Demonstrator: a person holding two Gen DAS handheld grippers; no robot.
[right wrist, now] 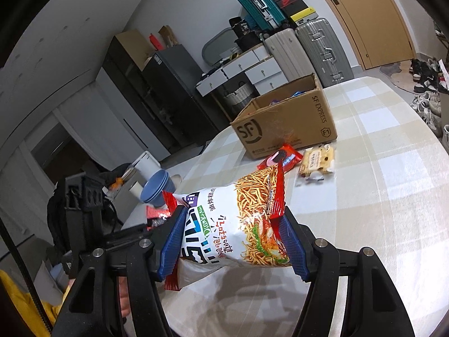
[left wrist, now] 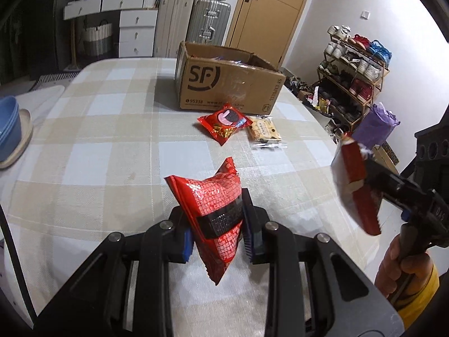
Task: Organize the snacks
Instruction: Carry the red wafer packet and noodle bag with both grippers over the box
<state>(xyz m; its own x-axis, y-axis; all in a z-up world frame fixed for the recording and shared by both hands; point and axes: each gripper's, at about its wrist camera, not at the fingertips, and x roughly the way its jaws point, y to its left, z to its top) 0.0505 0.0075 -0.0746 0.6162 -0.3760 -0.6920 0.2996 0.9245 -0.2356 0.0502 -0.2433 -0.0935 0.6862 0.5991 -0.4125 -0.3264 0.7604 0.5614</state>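
Note:
My left gripper (left wrist: 217, 224) is shut on a red patterned snack bag (left wrist: 216, 210) and holds it above the checked tablecloth (left wrist: 112, 140). The right gripper (right wrist: 233, 241) is shut on a white and red noodle snack bag (right wrist: 241, 224), lifted off the table; that bag (left wrist: 355, 188) appears at the right of the left wrist view. Further back on the table lie a red cookie pack (left wrist: 224, 123) (right wrist: 280, 158) and a clear biscuit pack (left wrist: 265, 132) (right wrist: 315, 163). Behind them stands an open SF cardboard box (left wrist: 227, 81) (right wrist: 283, 123) with snacks inside.
Blue bowls (left wrist: 8, 129) (right wrist: 157, 188) sit on a tray at the table's left edge. Suitcases (left wrist: 207, 22) and white drawers (left wrist: 134, 28) line the far wall beside a wooden door (left wrist: 266, 8). A shoe rack (left wrist: 353, 67) stands to the right.

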